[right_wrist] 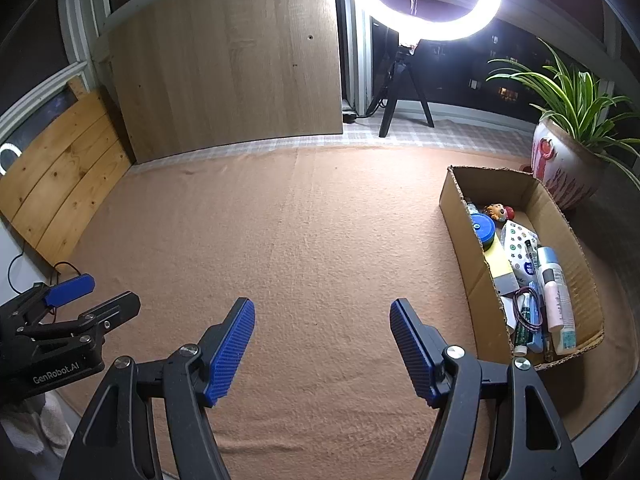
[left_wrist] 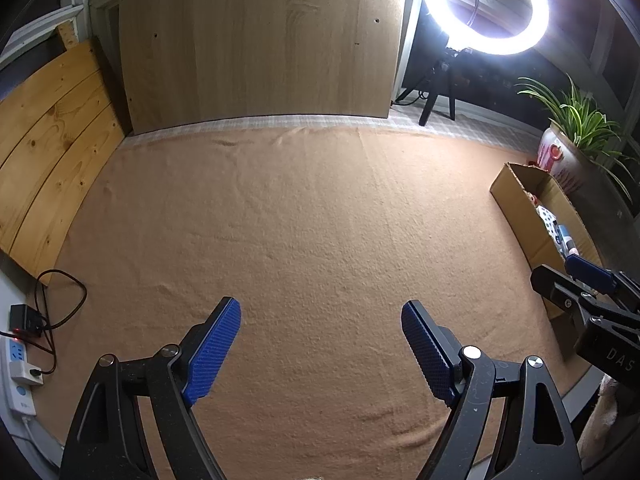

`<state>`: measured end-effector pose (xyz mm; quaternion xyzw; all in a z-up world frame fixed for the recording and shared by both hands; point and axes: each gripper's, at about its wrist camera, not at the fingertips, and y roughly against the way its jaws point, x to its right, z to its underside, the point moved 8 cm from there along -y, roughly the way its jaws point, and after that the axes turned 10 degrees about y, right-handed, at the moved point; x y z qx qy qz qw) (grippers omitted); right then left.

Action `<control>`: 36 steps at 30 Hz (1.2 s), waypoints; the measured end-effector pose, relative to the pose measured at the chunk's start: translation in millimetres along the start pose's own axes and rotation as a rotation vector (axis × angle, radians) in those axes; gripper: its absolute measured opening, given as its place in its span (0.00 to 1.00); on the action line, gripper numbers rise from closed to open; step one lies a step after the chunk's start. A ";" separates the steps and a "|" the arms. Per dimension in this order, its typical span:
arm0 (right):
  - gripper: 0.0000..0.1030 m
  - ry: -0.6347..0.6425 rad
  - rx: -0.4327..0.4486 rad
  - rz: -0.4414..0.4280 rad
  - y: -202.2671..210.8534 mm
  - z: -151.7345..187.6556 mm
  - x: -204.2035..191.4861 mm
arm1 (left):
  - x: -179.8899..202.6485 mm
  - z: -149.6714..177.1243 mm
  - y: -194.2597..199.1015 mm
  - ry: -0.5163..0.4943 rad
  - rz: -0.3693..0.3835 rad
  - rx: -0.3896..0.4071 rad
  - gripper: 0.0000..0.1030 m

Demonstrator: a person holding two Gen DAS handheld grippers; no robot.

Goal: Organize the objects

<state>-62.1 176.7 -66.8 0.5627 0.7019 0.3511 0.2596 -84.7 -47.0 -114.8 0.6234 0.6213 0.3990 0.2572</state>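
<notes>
My left gripper [left_wrist: 321,322] hangs open over bare orange felt cloth [left_wrist: 304,216], nothing between its blue pads. My right gripper [right_wrist: 322,318] is open too, also over the cloth [right_wrist: 304,232]. A cardboard box [right_wrist: 472,280] lies to its right, holding several items: a blue-lidded jar [right_wrist: 483,227], a small doll [right_wrist: 498,212], a patterned pouch [right_wrist: 520,240], a yellow block [right_wrist: 498,266], bottles [right_wrist: 558,296] and tubes. The same box [left_wrist: 520,200] shows at the right of the left wrist view, with the right gripper [left_wrist: 576,280] beside it. The left gripper [right_wrist: 80,300] appears at the left of the right wrist view.
A wood-grain panel [left_wrist: 260,40] stands at the back, pine boards [left_wrist: 52,140] lean at the left. A ring light [right_wrist: 422,0] on a tripod and a potted plant [right_wrist: 568,152] stand at the back right. A power strip [left_wrist: 18,372] with cables lies at the left edge.
</notes>
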 end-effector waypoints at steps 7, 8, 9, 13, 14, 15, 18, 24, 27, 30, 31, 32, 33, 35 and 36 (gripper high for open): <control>0.65 0.002 -0.001 -0.002 -1.0 -0.5 -0.4 | 0.0 -0.1 -0.1 0.003 0.004 -0.007 0.83; 0.65 0.002 -0.002 -0.001 -1.2 -0.5 -0.3 | -0.1 -0.5 -0.1 0.003 0.004 -0.008 0.84; 0.65 0.001 -0.003 -0.001 -1.4 -0.3 -0.1 | -0.5 -0.8 -0.2 0.002 0.004 -0.008 0.84; 0.65 0.002 -0.002 -0.002 -1.6 -0.3 0.7 | -0.4 -0.4 -0.7 0.002 0.003 -0.009 0.84; 0.65 0.001 -0.002 -0.001 -1.6 -0.3 0.5 | -0.5 -0.6 -1.0 0.002 0.003 -0.010 0.84; 0.65 0.001 -0.003 -0.002 -1.6 -0.2 0.4 | -0.8 -0.9 -1.3 0.002 0.004 -0.011 0.84; 0.65 0.001 -0.005 -0.003 -2.7 0.1 0.3 | -0.7 -1.3 -1.7 0.001 0.004 -0.011 0.84; 0.65 0.001 -0.007 -0.004 -3.5 0.7 0.3 | -0.9 -1.4 -3.7 0.004 0.000 -0.017 0.84; 0.65 0.001 -0.011 -0.006 -5.4 1.6 0.6 | -0.6 -1.4 -5.4 0.004 0.000 -0.020 0.84; 0.65 0.000 -0.013 -0.005 -6.1 1.5 0.4 | -0.9 -1.4 -6.8 0.003 0.003 -0.024 0.84; 0.65 -0.001 -0.012 -0.006 -5.8 1.5 0.1 | -1.1 -1.3 -7.4 0.003 0.004 -0.025 0.84; 0.65 -0.001 -0.013 -0.006 -6.3 1.4 0.2 | -1.0 -1.3 -7.4 0.003 0.005 -0.024 0.84; 0.65 -0.001 -0.015 -0.006 -7.2 1.7 0.4 | -1.0 -1.1 -8.0 0.001 0.008 -0.024 0.84; 0.65 -0.003 -0.021 -0.006 -9.6 3.1 0.7 | -1.5 -0.5 -10.8 -0.002 0.005 -0.026 0.84; 0.65 -0.003 -0.021 -0.006 -9.6 3.1 0.7 | -2.2 -0.1 -12.8 -0.001 0.003 -0.029 0.84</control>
